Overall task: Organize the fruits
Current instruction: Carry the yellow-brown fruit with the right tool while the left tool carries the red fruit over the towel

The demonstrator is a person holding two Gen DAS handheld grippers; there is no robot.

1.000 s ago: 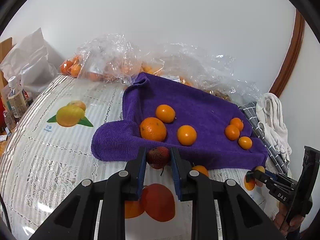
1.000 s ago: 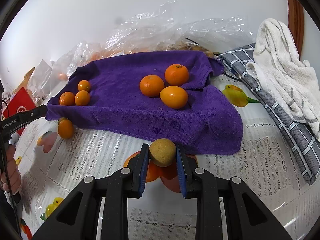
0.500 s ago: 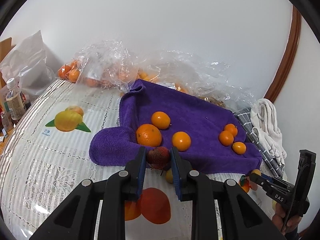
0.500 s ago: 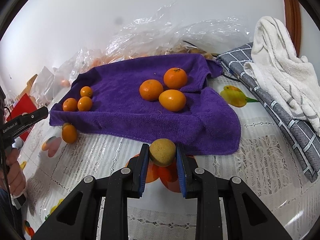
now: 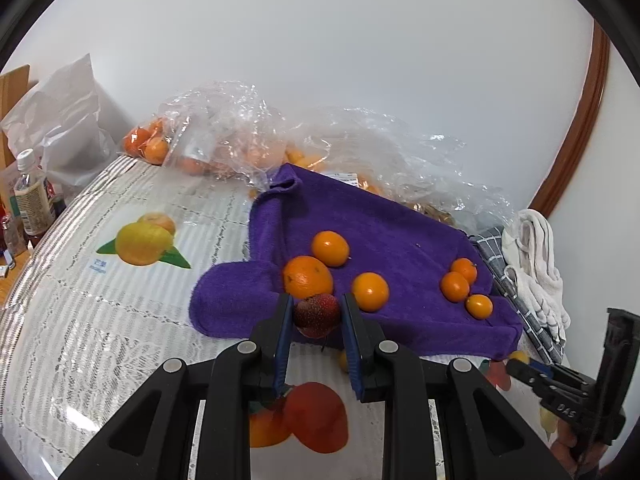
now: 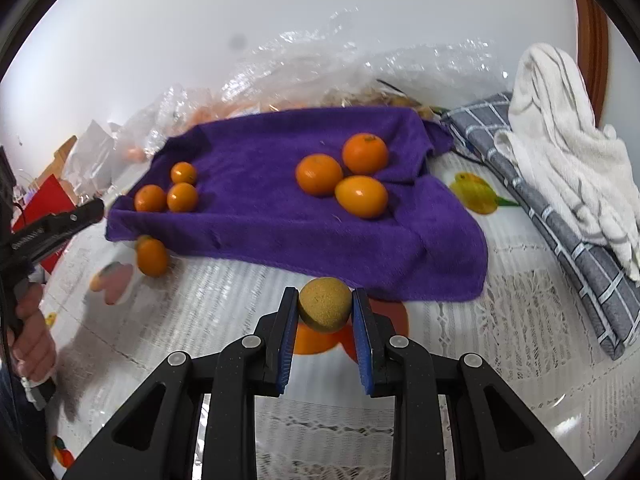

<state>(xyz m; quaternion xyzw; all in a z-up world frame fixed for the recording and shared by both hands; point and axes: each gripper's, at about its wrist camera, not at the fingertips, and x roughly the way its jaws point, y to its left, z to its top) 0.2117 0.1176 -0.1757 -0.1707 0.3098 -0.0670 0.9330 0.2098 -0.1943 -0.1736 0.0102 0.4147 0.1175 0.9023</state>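
My left gripper (image 5: pixel 316 316) is shut on a dark red fruit (image 5: pixel 317 315), held above the table just in front of the purple towel (image 5: pixel 384 224). My right gripper (image 6: pixel 325 309) is shut on a round tan fruit (image 6: pixel 325 309) above the table before the towel (image 6: pixel 256 216). On the towel lie three larger oranges (image 6: pixel 319 173) and three small ones (image 6: pixel 182 197). One small orange (image 6: pixel 152 257) lies on the tablecloth by the towel's edge. The right gripper also shows in the left wrist view (image 5: pixel 520 364), the left one in the right wrist view (image 6: pixel 96 208).
Clear plastic bags with oranges (image 5: pixel 216 140) lie behind the towel against the wall. A grey checked cloth (image 6: pixel 560 232) and a white towel (image 6: pixel 560 128) lie at the right. Bottles (image 5: pixel 30 196) and a white bag (image 5: pixel 60 120) stand at the left table edge.
Both grippers have drawn back and up a little from the towel, each keeping its fruit. The small orange by the towel's edge is now mostly hidden in the left wrist view.
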